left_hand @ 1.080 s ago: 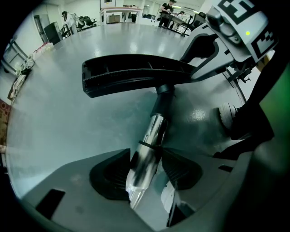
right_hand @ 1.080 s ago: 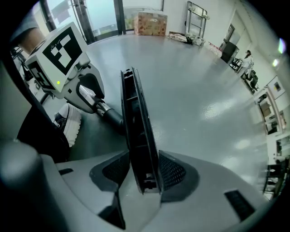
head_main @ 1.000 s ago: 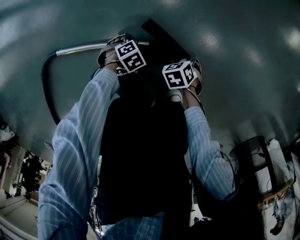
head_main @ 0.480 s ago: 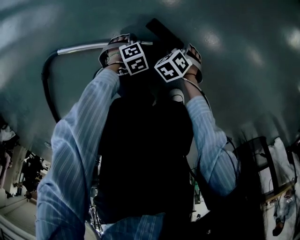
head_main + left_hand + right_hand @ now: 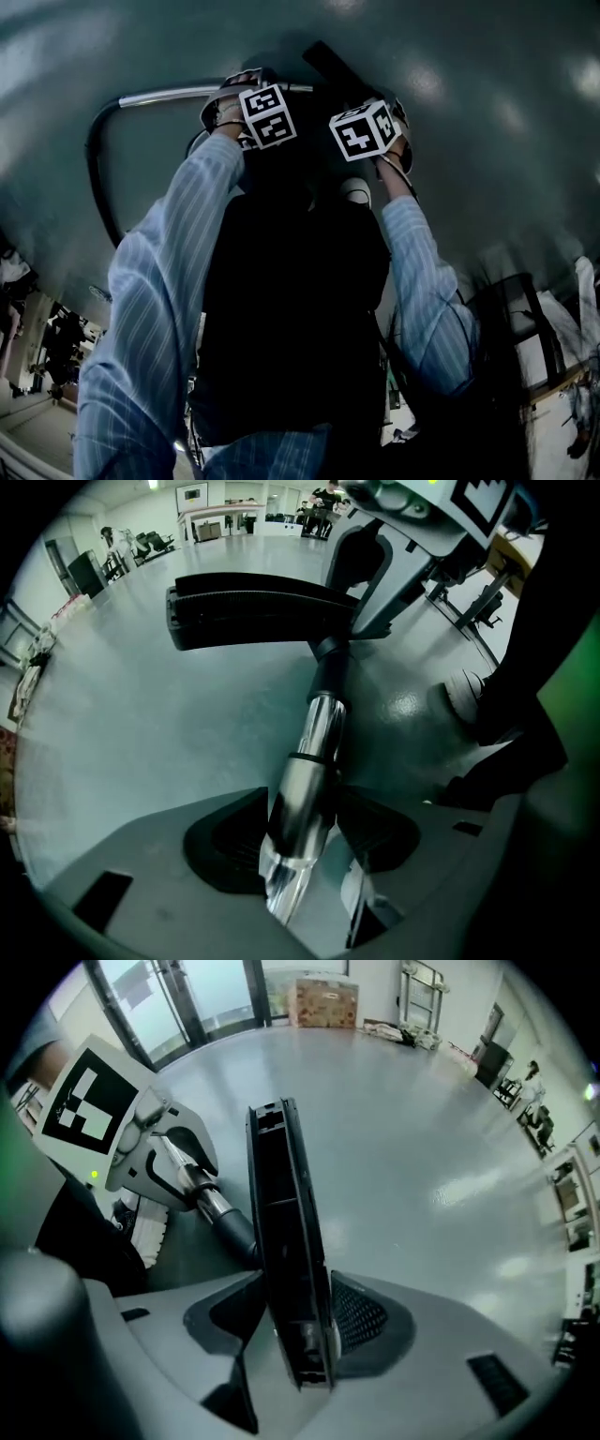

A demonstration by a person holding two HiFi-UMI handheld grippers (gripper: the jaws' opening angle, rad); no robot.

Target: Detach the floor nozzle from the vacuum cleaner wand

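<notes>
The chrome vacuum wand [image 5: 309, 752] runs up between the jaws of my left gripper [image 5: 305, 841], which is shut on it. The wand's black end joins the neck of the black floor nozzle [image 5: 253, 611] lying on the grey floor. My right gripper [image 5: 295, 1321] points straight down with the nozzle [image 5: 286, 1222] edge-on between its pads; its jaws are closing on it. From the head view, both marker cubes [image 5: 267, 114] [image 5: 366, 129] sit side by side over the wand [image 5: 178, 94] and nozzle [image 5: 333, 64], hiding the jaws.
A black hose [image 5: 94, 169] curves from the wand's far end toward the person. A shoe [image 5: 464, 691] stands close to the wand. A dark chair [image 5: 511, 300] and cables lie at the right. Cardboard boxes [image 5: 328, 1002] stand far off.
The right gripper's cube has shifted slightly up the picture toward the nozzle and rolled a little. The left gripper has stayed on the wand.
</notes>
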